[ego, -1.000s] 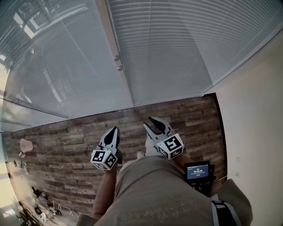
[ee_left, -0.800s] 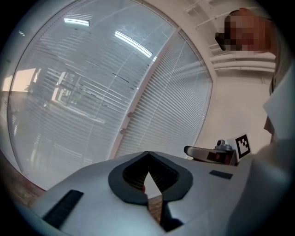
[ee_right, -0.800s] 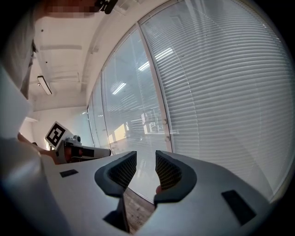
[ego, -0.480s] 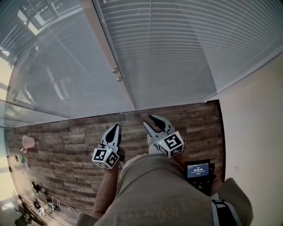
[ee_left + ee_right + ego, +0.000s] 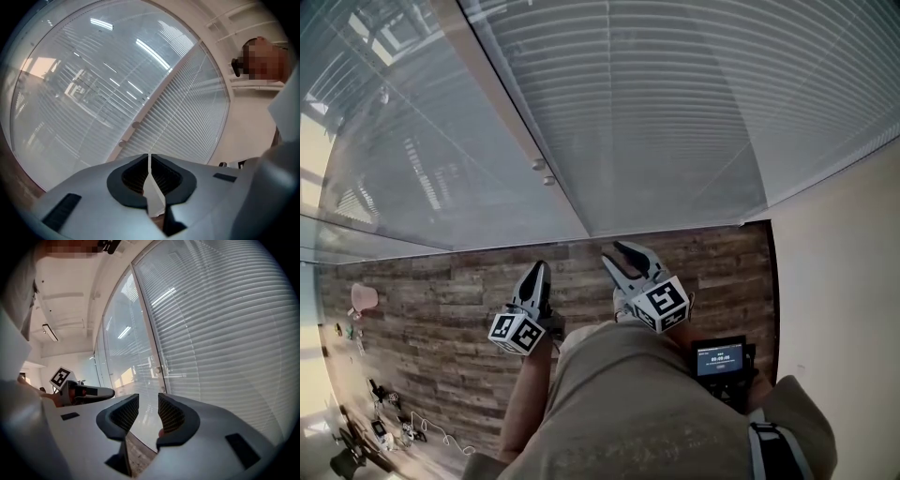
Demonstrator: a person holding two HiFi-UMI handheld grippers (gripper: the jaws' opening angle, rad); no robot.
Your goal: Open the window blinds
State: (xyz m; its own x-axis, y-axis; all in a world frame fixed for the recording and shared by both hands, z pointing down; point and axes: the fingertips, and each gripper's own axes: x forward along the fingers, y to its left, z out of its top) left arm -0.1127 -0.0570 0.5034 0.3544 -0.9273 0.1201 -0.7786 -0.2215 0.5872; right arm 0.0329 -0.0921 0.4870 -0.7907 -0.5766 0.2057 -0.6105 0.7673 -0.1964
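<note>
The window blinds point(image 5: 675, 112) hang lowered with their slats shut behind a glazed partition, right of a pale upright frame point(image 5: 502, 112) that carries two small round knobs point(image 5: 540, 166). Left of the frame is a second pane with blinds point(image 5: 403, 159). My left gripper point(image 5: 541, 269) is shut and empty, pointing at the frame's foot. My right gripper point(image 5: 613, 254) stands open beside it, holding nothing. In the left gripper view the shut jaws point(image 5: 149, 158) sit below the knobs point(image 5: 135, 125). In the right gripper view the open jaws point(image 5: 147, 404) face the slats point(image 5: 225, 333), and the left gripper point(image 5: 91, 392) shows at left.
Wood-plank floor point(image 5: 441, 309) runs up to the glass. A beige wall point(image 5: 844, 281) closes the right side. A small screen device point(image 5: 719, 359) hangs at the person's waist. A pink object point(image 5: 364, 296) and loose cables and gear point(image 5: 375, 431) lie at far left.
Both grippers have come nearer to the glass, and the blinds fill more of the head view. The left gripper stays shut and the right stays open.
</note>
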